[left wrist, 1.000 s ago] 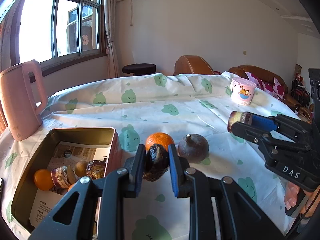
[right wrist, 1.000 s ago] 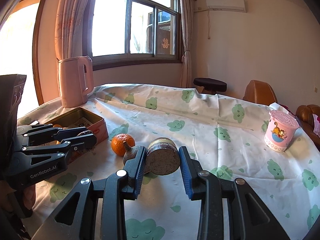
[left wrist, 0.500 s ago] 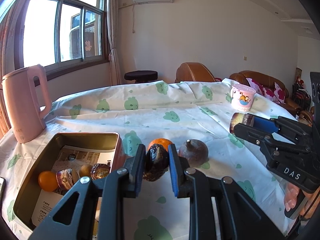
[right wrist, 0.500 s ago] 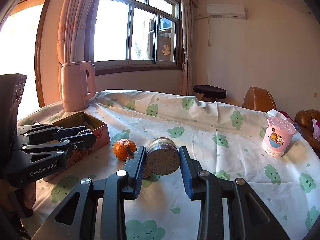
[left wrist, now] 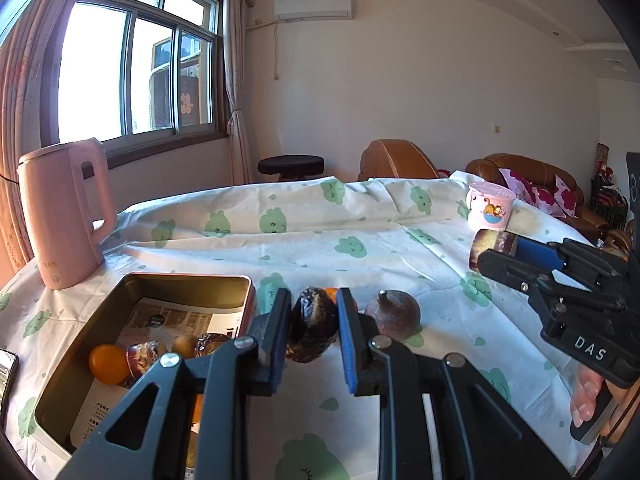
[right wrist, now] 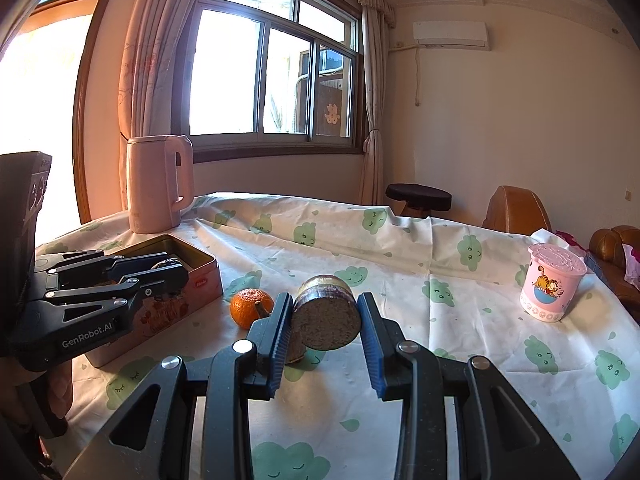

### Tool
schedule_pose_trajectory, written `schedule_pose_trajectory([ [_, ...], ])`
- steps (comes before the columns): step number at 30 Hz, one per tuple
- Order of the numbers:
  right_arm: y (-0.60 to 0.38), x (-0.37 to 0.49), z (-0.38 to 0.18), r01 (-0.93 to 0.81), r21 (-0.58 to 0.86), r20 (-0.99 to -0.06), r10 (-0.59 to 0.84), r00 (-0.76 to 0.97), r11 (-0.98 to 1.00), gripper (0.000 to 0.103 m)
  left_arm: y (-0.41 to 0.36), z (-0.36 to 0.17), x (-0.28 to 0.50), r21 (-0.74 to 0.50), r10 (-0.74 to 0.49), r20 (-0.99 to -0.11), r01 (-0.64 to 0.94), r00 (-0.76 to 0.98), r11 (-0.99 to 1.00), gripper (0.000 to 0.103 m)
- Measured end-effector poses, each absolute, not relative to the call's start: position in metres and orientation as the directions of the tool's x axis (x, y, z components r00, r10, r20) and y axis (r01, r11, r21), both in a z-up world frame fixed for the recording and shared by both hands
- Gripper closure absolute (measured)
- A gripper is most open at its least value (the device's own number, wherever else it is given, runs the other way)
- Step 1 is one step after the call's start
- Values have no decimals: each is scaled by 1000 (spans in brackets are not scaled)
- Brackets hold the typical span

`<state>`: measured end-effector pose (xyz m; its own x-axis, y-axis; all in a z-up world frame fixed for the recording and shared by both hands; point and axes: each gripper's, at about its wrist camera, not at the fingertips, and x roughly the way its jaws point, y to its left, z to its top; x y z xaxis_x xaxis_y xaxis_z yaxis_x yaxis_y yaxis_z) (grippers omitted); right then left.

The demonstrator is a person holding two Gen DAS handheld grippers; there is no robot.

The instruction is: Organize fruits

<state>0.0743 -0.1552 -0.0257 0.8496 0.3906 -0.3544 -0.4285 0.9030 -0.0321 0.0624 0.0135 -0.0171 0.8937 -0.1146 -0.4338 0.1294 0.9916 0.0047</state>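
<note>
The metal tin sits at the left of the table, open-topped, already holding an orange and other fruit, so it serves as the collection point. Just right of it, the left gripper is clamped on a dark wrinkled fruit, held above the cloth for transfer. A brown round fruit rests loose nearby. The right gripper pinches a cut sugarcane piece by its sides, awaiting placement.

Right tongs clamp a cut cylinder piece; orange beside tin.
</note>
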Motion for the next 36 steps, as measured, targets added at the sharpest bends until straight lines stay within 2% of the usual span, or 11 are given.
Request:
schedule_pose_trajectory([
  [16, -155, 69, -24, -429, -52, -320, 392, 862, 902, 68, 14, -13, 50, 19, -90, -381, 106, 920, 994, 79],
  [36, -95, 61, -19, -527, -118, -341, 464, 817, 842, 68, 44, -14, 41, -13, -65, -402, 65, 914, 998, 79],
])
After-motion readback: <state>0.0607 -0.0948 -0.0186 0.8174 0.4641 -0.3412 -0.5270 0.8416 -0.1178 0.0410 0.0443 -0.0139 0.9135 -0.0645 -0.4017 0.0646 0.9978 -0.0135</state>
